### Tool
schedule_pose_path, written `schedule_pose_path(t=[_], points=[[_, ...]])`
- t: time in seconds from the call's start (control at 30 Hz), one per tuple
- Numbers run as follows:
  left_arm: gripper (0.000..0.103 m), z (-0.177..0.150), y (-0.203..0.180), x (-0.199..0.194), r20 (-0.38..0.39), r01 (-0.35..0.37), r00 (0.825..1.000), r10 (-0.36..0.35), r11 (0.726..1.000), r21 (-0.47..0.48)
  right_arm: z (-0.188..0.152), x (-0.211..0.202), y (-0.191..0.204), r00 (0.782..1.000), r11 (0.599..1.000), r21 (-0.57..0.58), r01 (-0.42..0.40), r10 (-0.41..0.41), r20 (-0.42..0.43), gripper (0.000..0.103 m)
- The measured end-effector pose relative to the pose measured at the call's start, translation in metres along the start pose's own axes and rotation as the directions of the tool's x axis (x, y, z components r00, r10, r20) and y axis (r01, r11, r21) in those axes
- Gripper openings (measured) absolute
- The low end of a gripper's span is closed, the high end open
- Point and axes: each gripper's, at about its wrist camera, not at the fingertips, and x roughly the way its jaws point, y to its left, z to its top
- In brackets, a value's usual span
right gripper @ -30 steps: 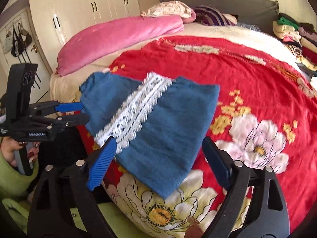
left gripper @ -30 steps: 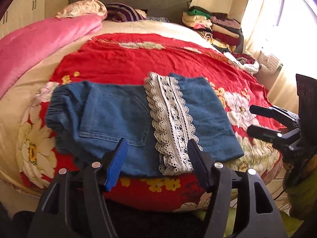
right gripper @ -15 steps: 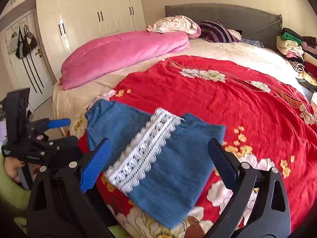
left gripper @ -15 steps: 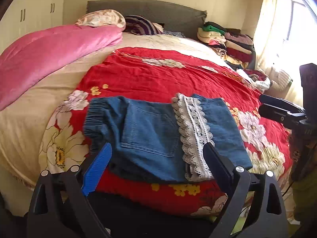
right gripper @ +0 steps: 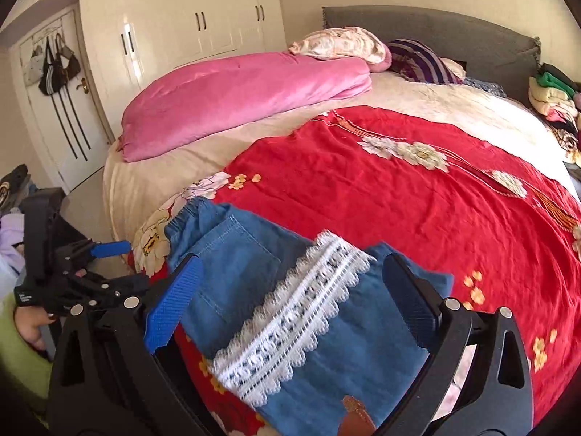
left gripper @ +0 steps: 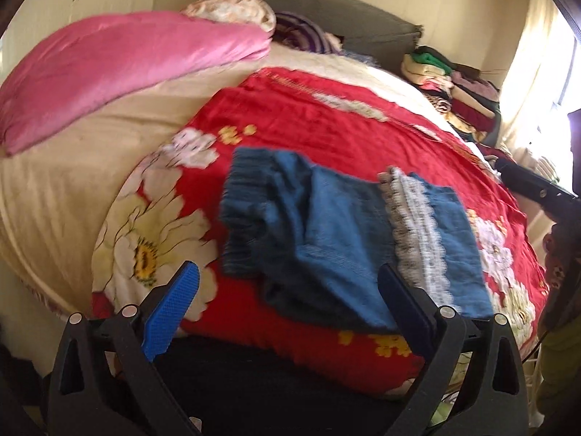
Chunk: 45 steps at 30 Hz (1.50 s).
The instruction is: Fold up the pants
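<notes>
The folded blue denim pants (left gripper: 337, 232) with a white lace band (left gripper: 417, 229) lie flat on the red flowered bedspread (left gripper: 326, 123) near the bed's front edge. They also show in the right wrist view (right gripper: 254, 276), with the lace band (right gripper: 290, 319) across them. My left gripper (left gripper: 290, 309) is open and empty, held off the bed in front of the pants. My right gripper (right gripper: 290, 301) is open and empty, held over the pants' near end. Each gripper shows at the edge of the other's view, the right one (left gripper: 537, 189) and the left one (right gripper: 87, 269).
A pink quilt (right gripper: 247, 91) lies along the bed's left side. Pillows (right gripper: 345, 43) rest by the grey headboard. A stack of folded clothes (left gripper: 454, 87) sits at the far right by the window. White wardrobes (right gripper: 189, 29) and a door stand at the left.
Both grippers have pulled back and lifted away from the pants. The left view has swung left and the right view has risen. The pants lie as before.
</notes>
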Motion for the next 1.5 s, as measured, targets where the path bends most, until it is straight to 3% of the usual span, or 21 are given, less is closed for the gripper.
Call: schedule_pose_path(t=[0.4, 0.47, 0.53, 0.6, 0.67, 0.77, 0.97, 1.17, 1.27, 1.3, 1.4, 1.5], points=[[0.095, -0.006, 0.033, 0.020, -0.026, 0.089, 0.995, -0.093, 0.988, -0.125, 0.030, 0.066, 0.025, 0.992, 0.993, -0.046, -0.113, 0.109, -0.070, 0.094], [0.075, -0.006, 0.032, 0.024, -0.035, 0.111, 0.992, -0.117, 0.984, -0.136, 0.035, 0.078, 0.034, 0.988, 0.988, -0.075, -0.134, 0.127, -0.091, 0.094], [0.073, -0.004, 0.030, 0.031, -0.051, 0.143, 0.987, -0.152, 0.979, -0.147, 0.040, 0.091, 0.043, 0.983, 0.983, -0.102, -0.152, 0.140, -0.116, 0.094], [0.064, -0.003, 0.026, 0.040, -0.067, 0.138, 0.987, -0.147, 0.982, -0.131, 0.045, 0.106, 0.052, 0.978, 0.977, -0.125, -0.173, 0.155, -0.141, 0.094], [0.057, -0.004, 0.022, 0.050, -0.097, 0.130, 0.985, -0.142, 0.985, -0.117, 0.049, 0.121, 0.062, 0.968, 0.968, -0.144, -0.204, 0.178, -0.175, 0.094], [0.057, -0.004, 0.019, 0.057, -0.107, 0.116, 0.986, -0.126, 0.989, -0.095, 0.051, 0.144, 0.074, 0.952, 0.958, -0.163, -0.237, 0.196, -0.236, 0.094], [0.057, -0.003, 0.023, 0.060, -0.101, 0.148, 0.982, -0.159, 0.982, -0.114, 0.051, 0.181, 0.095, 0.919, 0.932, -0.213, -0.295, 0.216, -0.330, 0.094], [0.058, -0.003, 0.026, 0.061, -0.100, 0.166, 0.979, -0.178, 0.978, -0.124, 0.041, 0.221, 0.111, 0.867, 0.896, -0.256, -0.362, 0.223, -0.445, 0.093], [0.060, -0.003, 0.026, 0.061, -0.100, 0.173, 0.977, -0.187, 0.976, -0.129, 0.036, 0.230, 0.110, 0.823, 0.879, -0.204, -0.431, 0.290, -0.489, 0.059], [0.061, -0.002, 0.027, 0.062, -0.100, 0.178, 0.976, -0.192, 0.975, -0.132, 0.036, 0.229, 0.106, 0.818, 0.880, -0.178, -0.441, 0.312, -0.484, 0.053], [0.064, -0.001, 0.028, 0.059, -0.088, 0.193, 0.975, -0.206, 0.971, -0.144, 0.038, 0.216, 0.093, 0.818, 0.879, -0.134, -0.458, 0.358, -0.449, 0.037], [0.069, -0.002, 0.032, 0.050, -0.034, 0.242, 0.967, -0.253, 0.952, -0.189, 0.042, 0.190, 0.079, 0.830, 0.877, -0.103, -0.469, 0.399, -0.389, 0.032]])
